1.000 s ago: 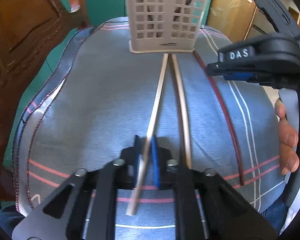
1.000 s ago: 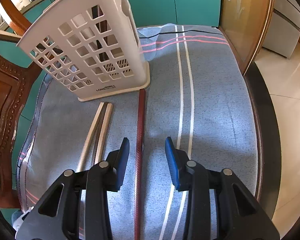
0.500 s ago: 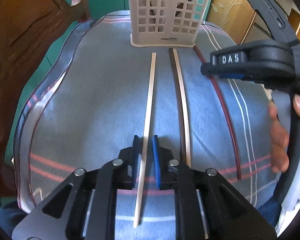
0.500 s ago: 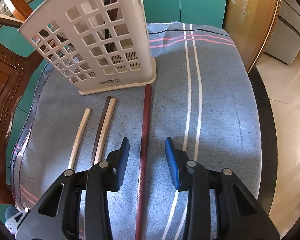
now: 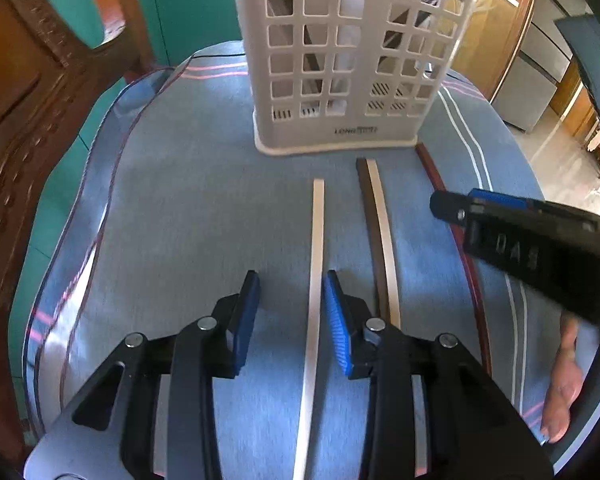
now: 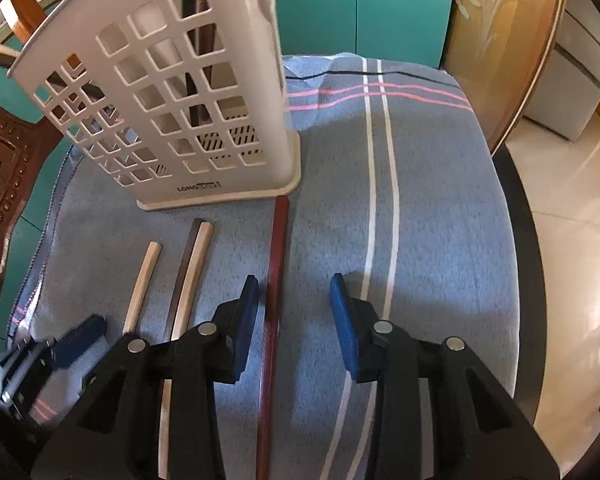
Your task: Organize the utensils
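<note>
A white lattice utensil basket (image 5: 352, 60) stands upright at the far end of the blue cloth, with dark sticks inside; it also shows in the right wrist view (image 6: 168, 108). A pale chopstick (image 5: 315, 264) lies flat on the cloth between the fingers of my left gripper (image 5: 290, 312), which is open, with the stick close to its right pad. A dark and pale pair (image 5: 380, 240) lies just right of it. A reddish-brown stick (image 6: 274, 304) lies under my right gripper (image 6: 294, 320), which is open, near its left finger.
A blue striped cloth (image 6: 420, 200) covers the table. A carved wooden chair (image 5: 28, 112) stands at the left. The dark table edge (image 6: 528, 280) runs along the right, with tiled floor beyond. The right gripper's body (image 5: 540, 248) hangs over the right of the left wrist view.
My left gripper has opened and let go of the pale chopstick, which now lies flat and straight on the cloth. The right gripper stayed open over the reddish stick and moved slightly towards the basket.
</note>
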The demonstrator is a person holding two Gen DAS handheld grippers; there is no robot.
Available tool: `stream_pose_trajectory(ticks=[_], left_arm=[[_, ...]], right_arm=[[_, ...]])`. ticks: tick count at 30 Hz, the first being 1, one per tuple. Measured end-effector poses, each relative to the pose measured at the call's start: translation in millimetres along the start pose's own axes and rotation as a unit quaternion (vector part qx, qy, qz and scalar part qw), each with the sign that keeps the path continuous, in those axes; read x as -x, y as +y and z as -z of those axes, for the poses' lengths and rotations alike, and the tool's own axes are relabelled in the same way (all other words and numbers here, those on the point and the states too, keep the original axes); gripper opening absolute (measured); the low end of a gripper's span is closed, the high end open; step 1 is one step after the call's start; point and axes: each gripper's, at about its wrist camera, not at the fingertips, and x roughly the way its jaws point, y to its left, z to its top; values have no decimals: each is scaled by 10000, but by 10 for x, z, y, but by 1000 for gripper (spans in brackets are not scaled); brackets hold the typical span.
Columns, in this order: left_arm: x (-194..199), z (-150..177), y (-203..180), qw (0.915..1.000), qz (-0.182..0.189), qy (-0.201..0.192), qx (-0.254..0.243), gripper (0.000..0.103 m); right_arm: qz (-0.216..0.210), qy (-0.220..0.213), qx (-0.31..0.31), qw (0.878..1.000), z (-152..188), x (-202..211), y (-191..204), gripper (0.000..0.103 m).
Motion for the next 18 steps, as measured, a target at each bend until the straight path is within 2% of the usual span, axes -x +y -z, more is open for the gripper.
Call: stream_pose_trajectory(ticks=[7,11,12,14,17,18], left_arm=[[-99,-197,-31,9999,-104,72,-87,38],[-125,-260,-81,9997,-163,111,-168,36],[-152,-279,-74,9997,-124,113,-182,31],[-142,-271,-119,9996,-74,87,-240,25],[-134,-257,-198,9994,-56,68,-333,7],[-140,-260,-214,9993,-106,63,-344,7]], right_arm=[[369,-195,393,9984,-60,-84,201,41],[396,-189,436,9981,-114,-124,248,40],[355,-179,453,9982,-116,-119,258,36],[233,-152,454,9986,-150,-106,259,12],[76,-122,385,9992,-149,-64,193,7],[19,-122,337,9994,-137,-42,179,7]])
